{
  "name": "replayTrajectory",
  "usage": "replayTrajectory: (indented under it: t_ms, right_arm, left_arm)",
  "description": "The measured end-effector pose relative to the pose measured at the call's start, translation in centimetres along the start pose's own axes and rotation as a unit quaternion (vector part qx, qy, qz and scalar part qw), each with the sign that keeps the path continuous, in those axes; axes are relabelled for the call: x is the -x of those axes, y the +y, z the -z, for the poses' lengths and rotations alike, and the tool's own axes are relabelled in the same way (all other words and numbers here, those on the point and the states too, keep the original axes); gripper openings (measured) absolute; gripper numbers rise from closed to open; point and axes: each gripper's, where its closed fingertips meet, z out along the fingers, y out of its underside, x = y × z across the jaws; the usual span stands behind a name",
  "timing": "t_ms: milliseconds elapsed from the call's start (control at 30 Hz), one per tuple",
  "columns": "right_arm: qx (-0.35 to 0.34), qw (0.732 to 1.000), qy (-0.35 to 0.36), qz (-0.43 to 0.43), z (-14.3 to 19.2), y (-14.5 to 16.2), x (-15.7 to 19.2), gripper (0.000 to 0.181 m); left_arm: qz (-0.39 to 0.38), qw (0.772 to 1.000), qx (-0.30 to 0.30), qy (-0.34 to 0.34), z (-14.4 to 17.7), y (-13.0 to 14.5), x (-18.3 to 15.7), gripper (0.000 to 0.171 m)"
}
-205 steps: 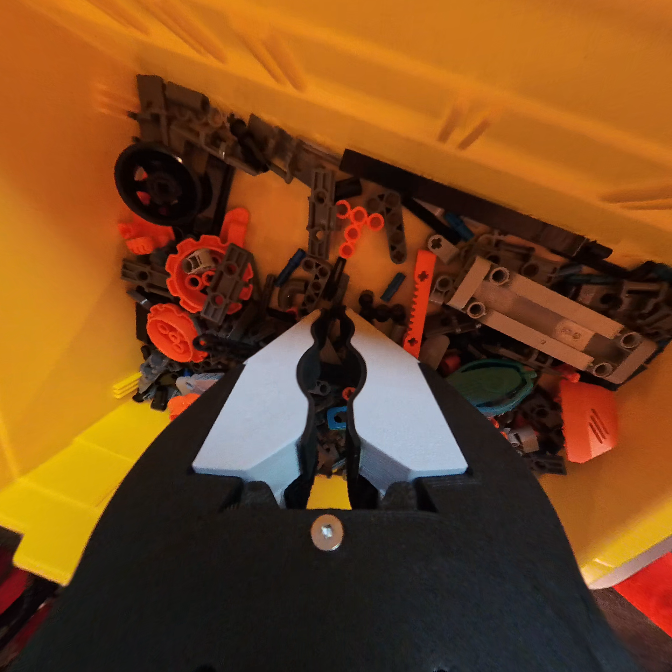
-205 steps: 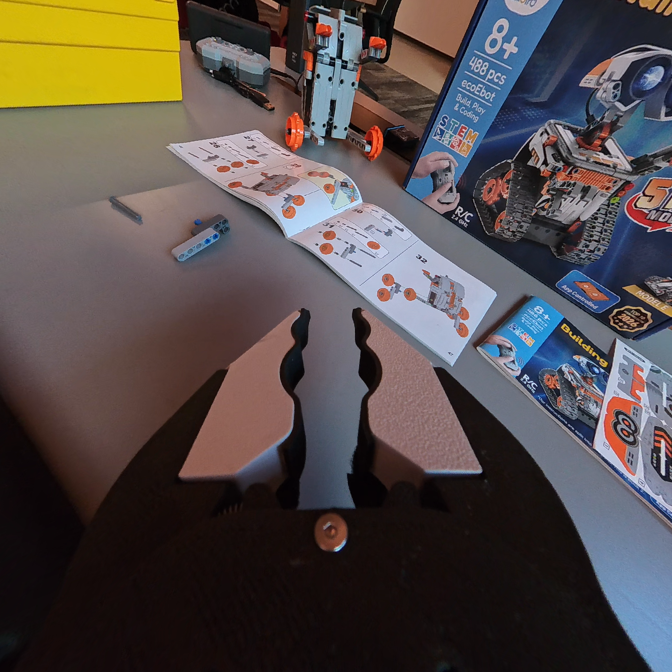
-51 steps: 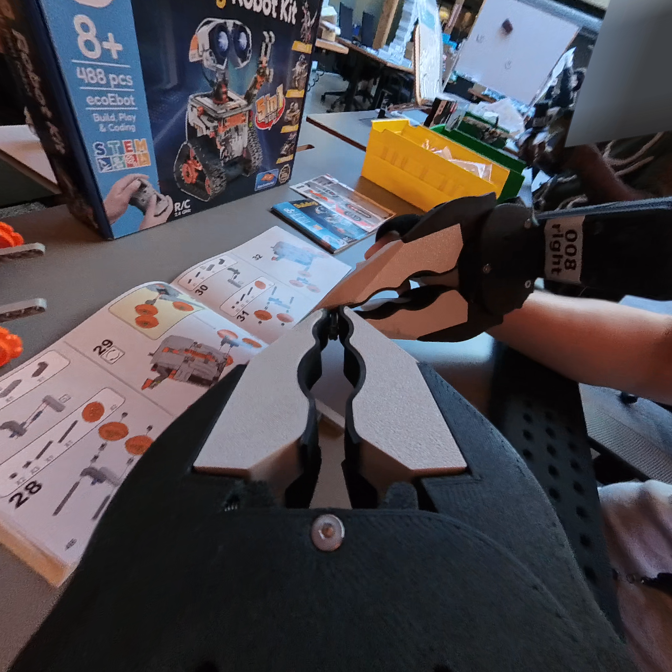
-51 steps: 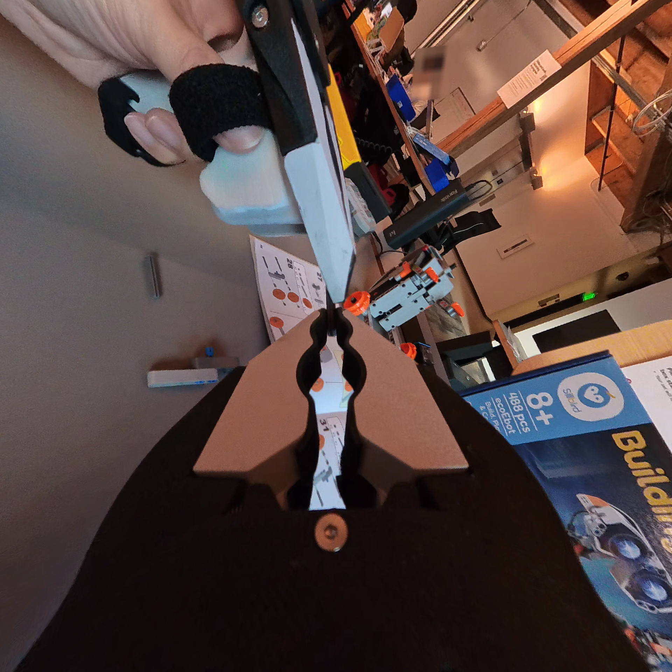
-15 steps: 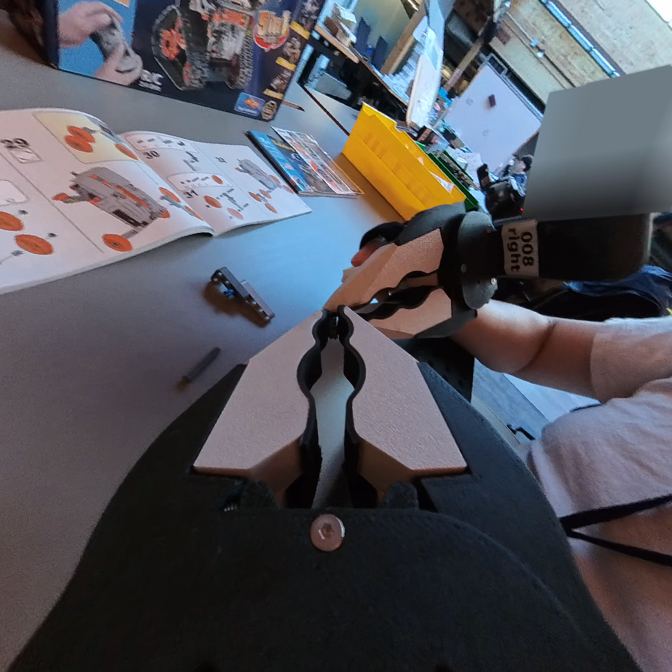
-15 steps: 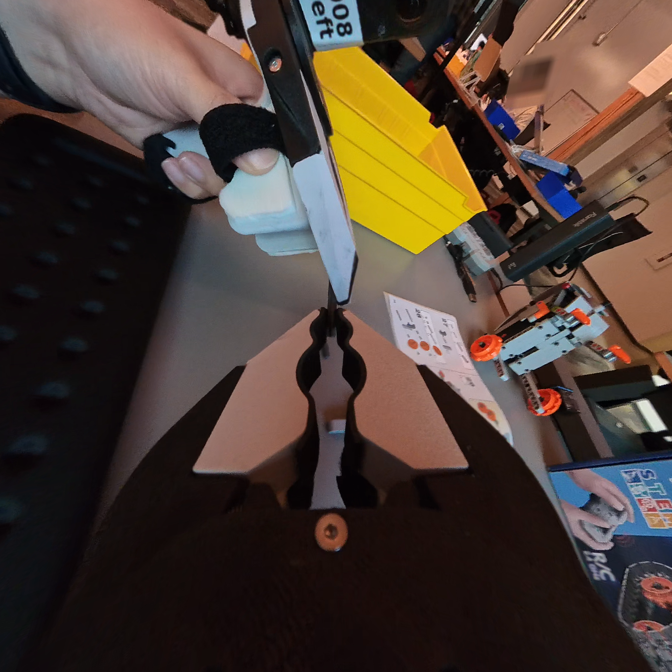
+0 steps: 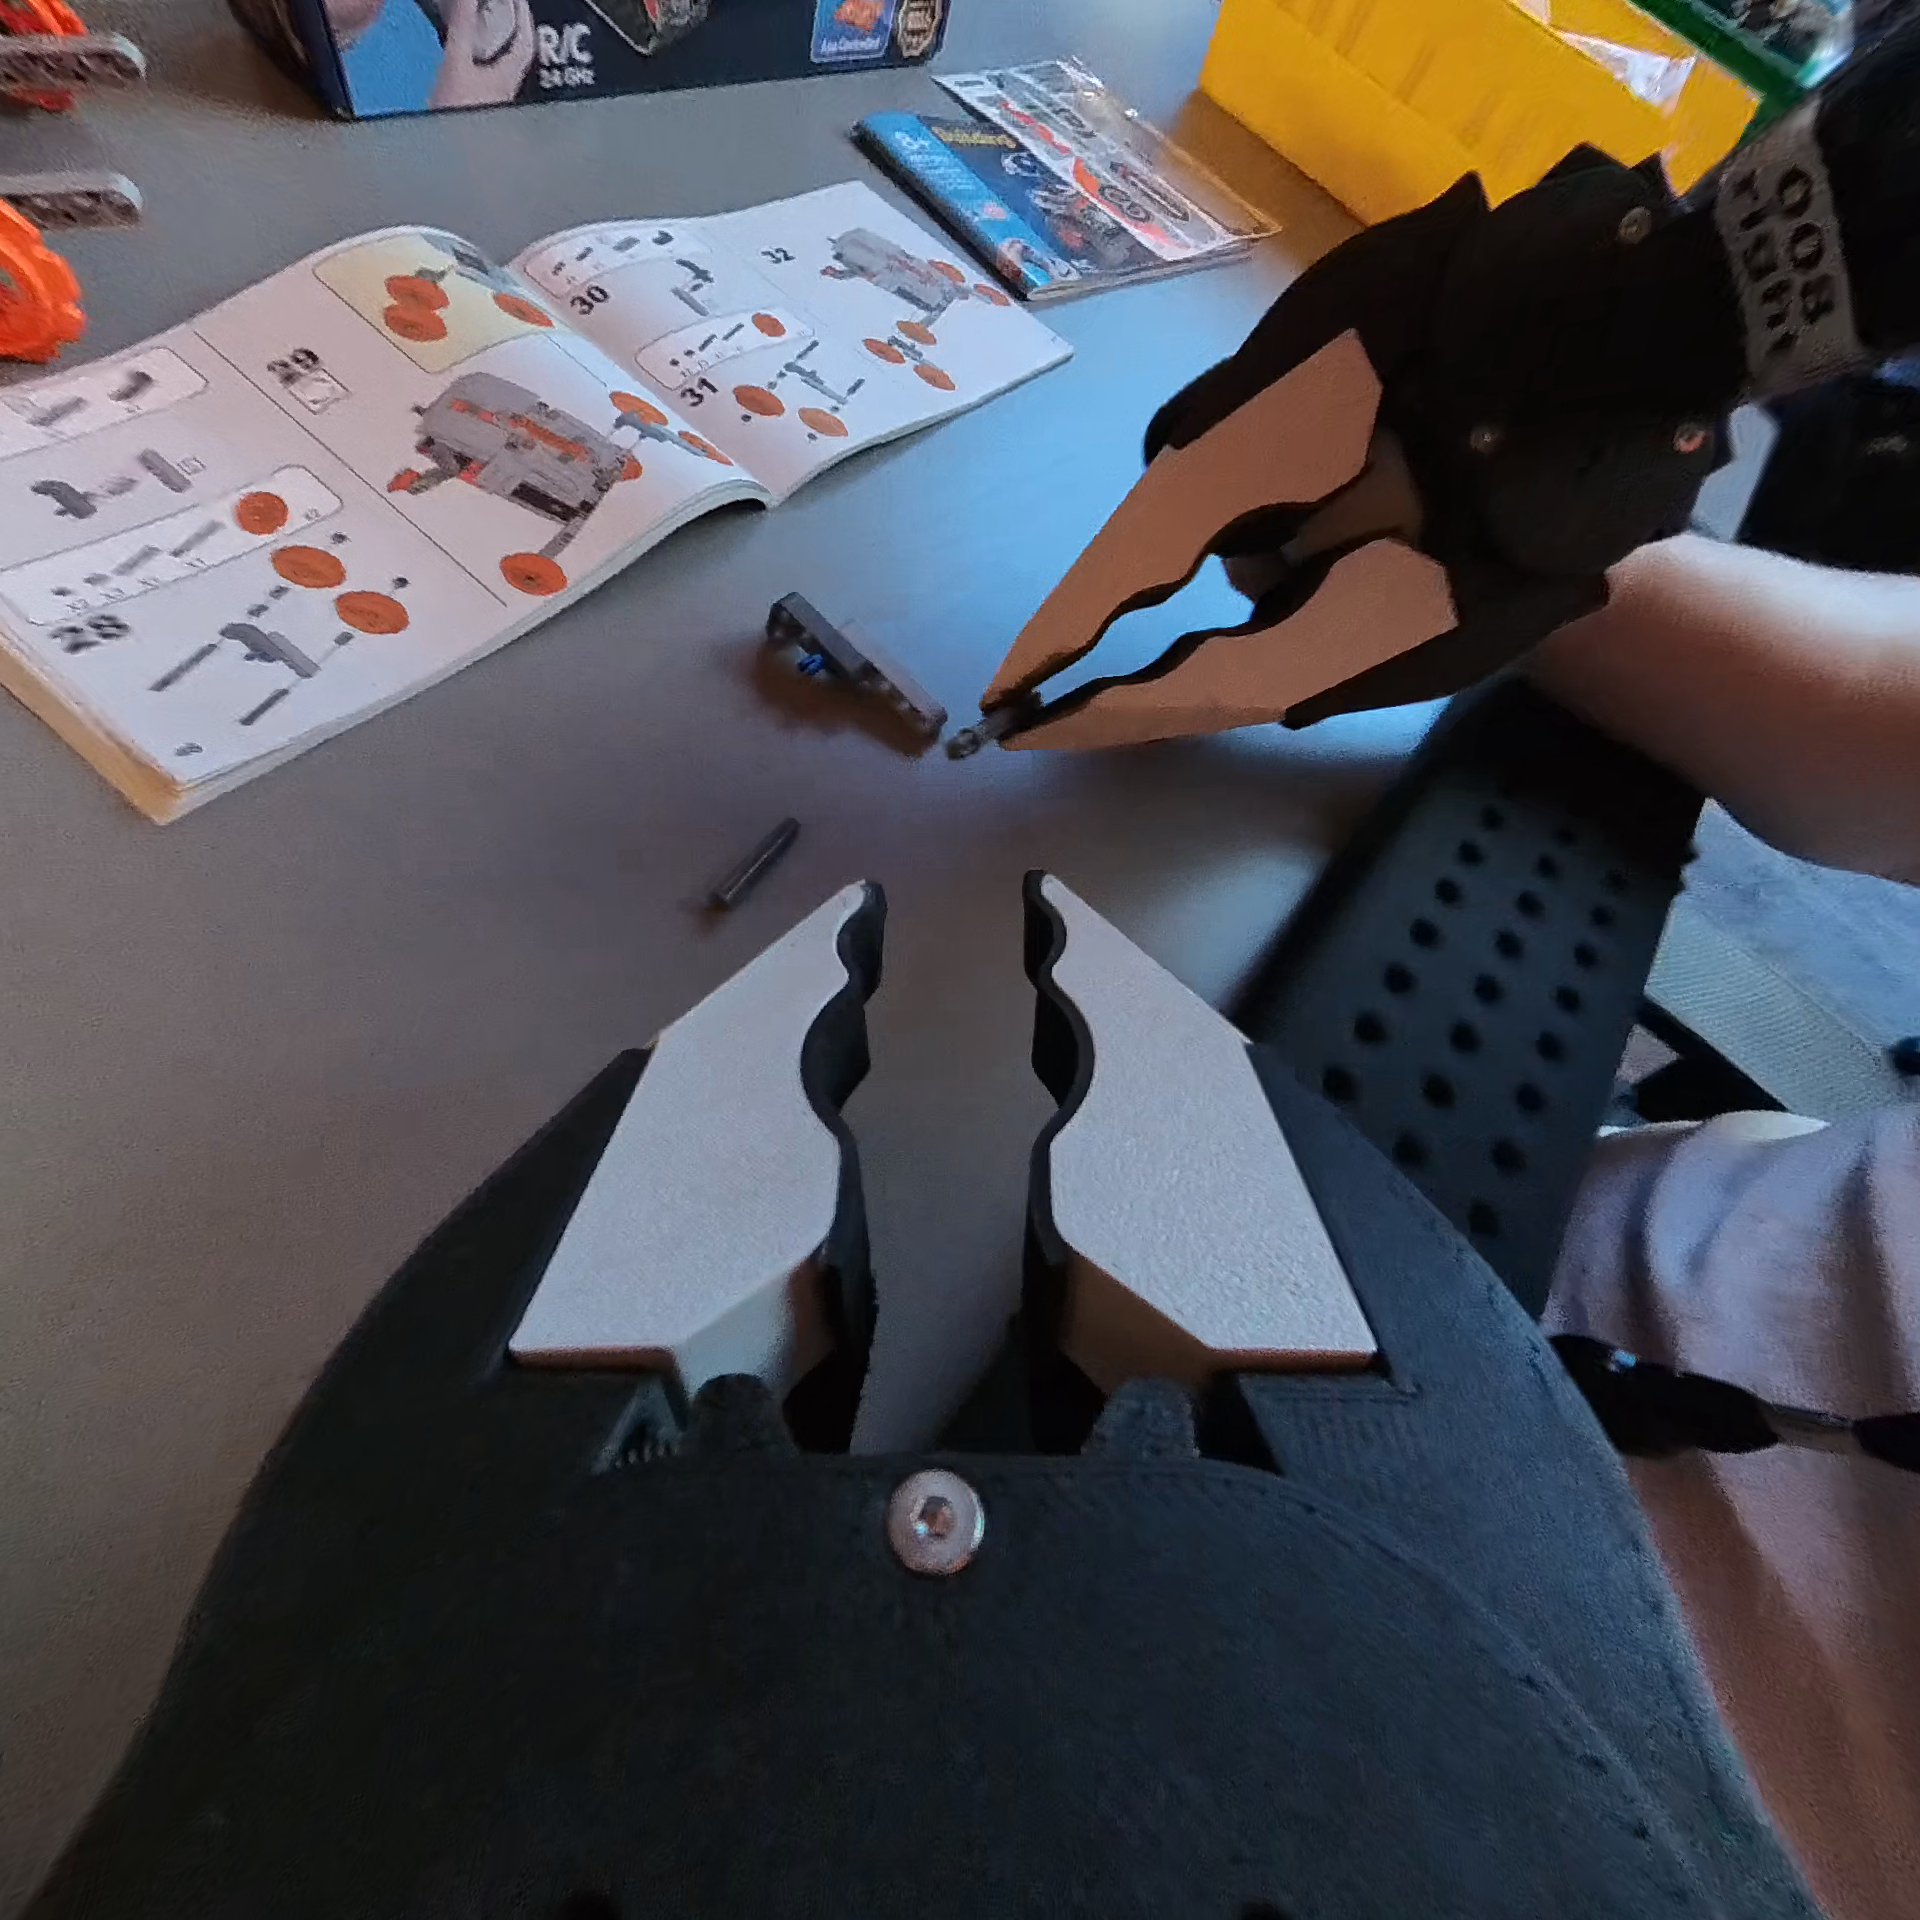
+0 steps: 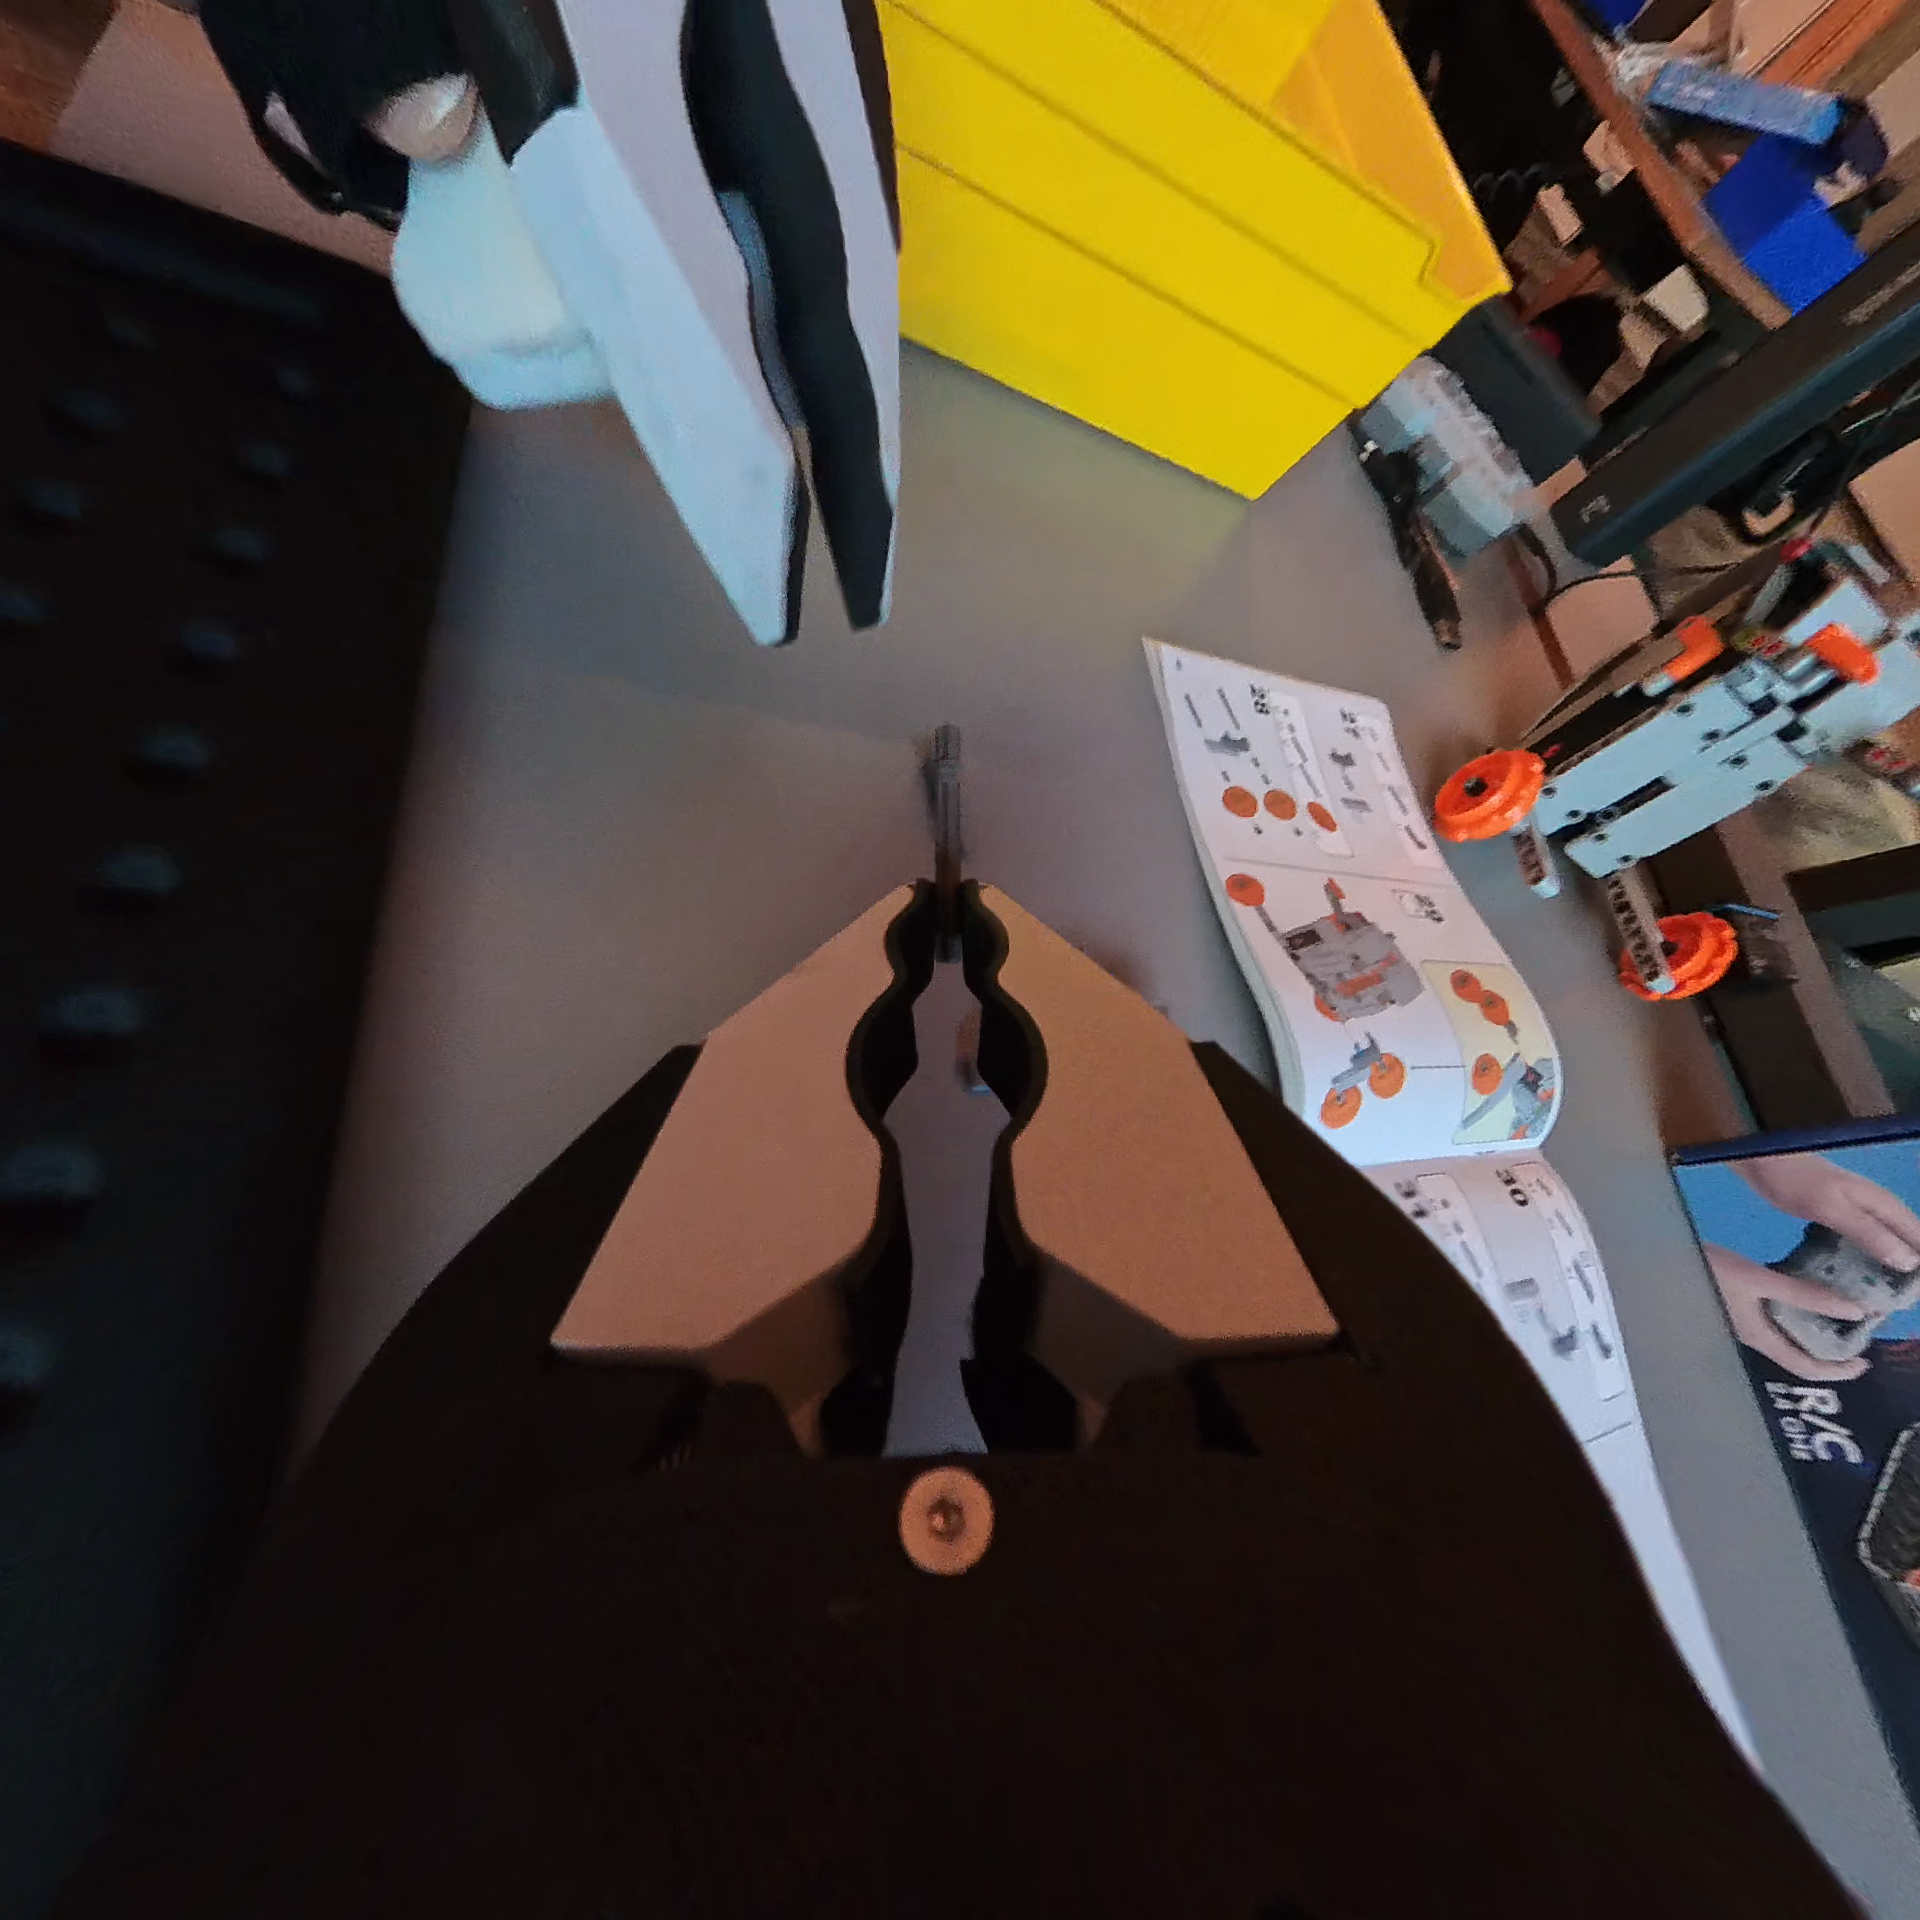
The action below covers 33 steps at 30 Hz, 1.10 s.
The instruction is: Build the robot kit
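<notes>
My left gripper (image 7: pixel 954 891) is open and empty, low over the grey table (image 7: pixel 312 1039). My right gripper (image 8: pixel 943 896) is shut on a thin grey pin (image 8: pixel 944 800) that sticks out past its tips. In the left wrist view the right gripper (image 7: pixel 1000 719) points down-left, with the pin (image 7: pixel 968 740) close to the end of a dark grey beam (image 7: pixel 857 665) lying on the table. A short dark axle (image 7: pixel 754 862) lies just ahead-left of my left fingertips. The left gripper (image 8: pixel 821 621) hangs above and ahead of the pin in the right wrist view.
An open instruction booklet (image 7: pixel 468 436) lies beyond the beam, with a kit box (image 7: pixel 623 52) behind it. Yellow bins stand at the table's ends (image 7: pixel 1455 94) (image 8: pixel 1143 260). A part-built grey and orange model (image 8: pixel 1683 727) stands further off. A black perforated chair (image 7: pixel 1455 987) is at the table edge. The left gripper's tips are roughly 5 cm from the right gripper's. Both grippers' tips are roughly 6 cm from the short dark axle (image 7: pixel 754 862).
Half a second ago both grippers were shut tip to tip. Now my left gripper has opened and drawn back, and the pin stays in the right gripper, which has dropped toward the beam.
</notes>
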Motion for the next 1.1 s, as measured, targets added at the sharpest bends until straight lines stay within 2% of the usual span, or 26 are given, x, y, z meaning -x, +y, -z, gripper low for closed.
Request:
replayTrajectory:
  t_ms: [100,167,367,433,633,767,867,967,1100]
  right_arm:
    - [0.037,0.999,0.010,0.037,-1.6,0.3,-0.8,0.002]
    - [0.059,0.998,-0.004,0.032,-3.2,0.5,-1.6,0.002]
    - [0.123,0.986,-0.107,-0.039,-7.0,2.0,-2.7,0.003]
    - [0.130,0.980,-0.144,-0.042,-7.4,2.2,-2.0,0.005]
    - [0.107,0.979,-0.165,-0.050,-8.1,1.8,-2.5,0.005]
    - [0.102,0.979,-0.160,-0.070,-8.2,2.0,-3.0,0.014]
    - [0.068,0.987,-0.127,-0.072,-7.3,1.2,-4.0,0.019]
    - [0.005,0.990,-0.098,-0.104,-4.0,-0.2,-4.9,0.022]
    - [-0.010,0.991,-0.021,-0.135,0.7,1.5,-6.4,0.022]
  left_arm:
    - [0.016,0.999,0.003,0.029,-0.7,0.5,-0.6,0.019]
    - [0.023,0.999,0.002,0.025,-0.8,0.8,-0.3,0.016]
    - [0.039,0.999,-0.014,0.025,0.4,0.7,0.1,0.010]
    - [0.047,0.998,-0.014,0.025,0.7,0.9,0.2,0.010]
    - [0.052,0.998,-0.017,0.030,1.2,0.9,0.1,0.009]
    - [0.051,0.998,-0.016,0.030,1.5,0.9,0.1,0.010]
    - [0.052,0.998,-0.021,0.037,1.9,0.6,-0.2,0.010]
    - [0.050,0.997,-0.034,0.043,2.9,-0.1,-0.6,0.010]
    - [0.052,0.996,-0.062,0.044,4.7,-1.2,-0.6,0.010]
